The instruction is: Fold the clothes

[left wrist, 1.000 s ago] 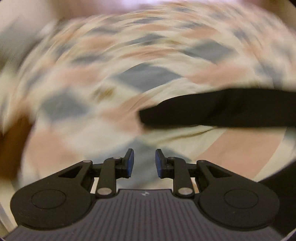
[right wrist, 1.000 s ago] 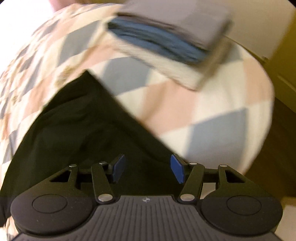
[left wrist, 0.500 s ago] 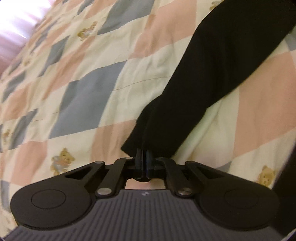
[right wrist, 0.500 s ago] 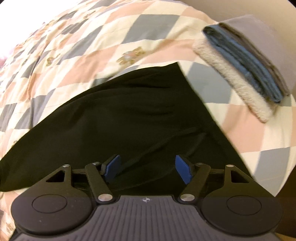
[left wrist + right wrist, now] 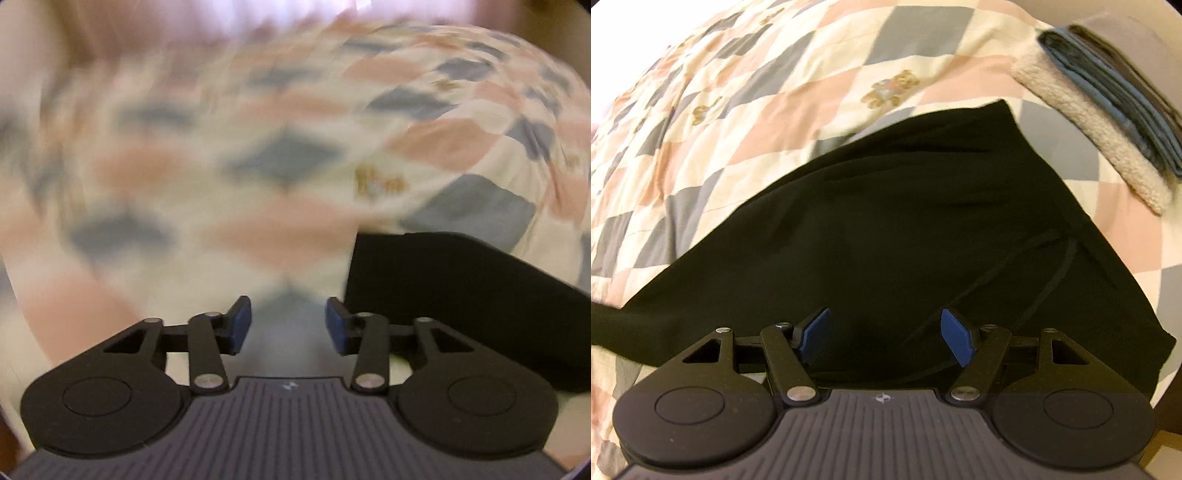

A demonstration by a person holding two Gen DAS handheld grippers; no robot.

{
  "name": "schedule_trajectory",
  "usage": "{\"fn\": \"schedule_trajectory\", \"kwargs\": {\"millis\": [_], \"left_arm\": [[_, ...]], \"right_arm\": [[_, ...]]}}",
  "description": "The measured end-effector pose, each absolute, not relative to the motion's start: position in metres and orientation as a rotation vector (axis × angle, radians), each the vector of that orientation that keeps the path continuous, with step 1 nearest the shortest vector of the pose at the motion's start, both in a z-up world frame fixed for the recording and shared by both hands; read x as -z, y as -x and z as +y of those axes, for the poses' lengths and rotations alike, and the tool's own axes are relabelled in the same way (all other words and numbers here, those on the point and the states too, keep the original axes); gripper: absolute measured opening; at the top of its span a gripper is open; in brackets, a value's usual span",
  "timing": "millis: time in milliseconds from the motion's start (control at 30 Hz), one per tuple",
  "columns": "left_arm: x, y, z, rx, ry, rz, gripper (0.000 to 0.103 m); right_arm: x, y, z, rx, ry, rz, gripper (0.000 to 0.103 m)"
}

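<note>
The black garment is lying spread across the checked quilt on the bed, while the left gripper and right gripper are both hovering with fingers wide apart, gripping nothing. The loose sleeve is risking bunching if either pinches only one layer. No readable writing is showing anywhere, and the left view is blurring heavily.

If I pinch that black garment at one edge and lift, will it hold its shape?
Probably not. The black garment lies flat with soft creases on the quilt, so it looks limp and would likely drape. It seems thin, so probably light. A push would likely bunch it.
</note>
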State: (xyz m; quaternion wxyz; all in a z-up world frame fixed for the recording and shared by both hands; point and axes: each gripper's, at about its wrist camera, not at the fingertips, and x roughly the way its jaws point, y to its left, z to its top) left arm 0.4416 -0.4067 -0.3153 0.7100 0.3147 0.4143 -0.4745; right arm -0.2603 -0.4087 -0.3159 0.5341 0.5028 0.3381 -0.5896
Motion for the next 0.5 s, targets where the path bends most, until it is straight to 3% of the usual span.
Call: {"fn": "schedule_trajectory", "kwargs": {"millis": [167, 433, 467, 500], "left_arm": [[0.358, -0.461, -0.374, 0.972, -0.209, 1.356, 0.032], [0.405, -0.471, -0.418, 0.841, 0.025, 1.45, 0.035], [0.408, -0.47, -0.423, 0.839, 0.029, 1.455, 0.032], [0.409, -0.469, -0.427, 0.842, 0.031, 1.457, 0.014]], "right_arm": [[0.322, 0.258, -0.4, 1.406, -1.255, 0.784, 0.072], [0.331, 0.248, -0.389, 1.381, -1.304, 0.793, 0.073], [0.33, 0.248, -0.388, 1.383, -1.304, 0.791, 0.074], [0.33, 0.249, -0.387, 1.388, -1.307, 0.787, 0.074]]}}
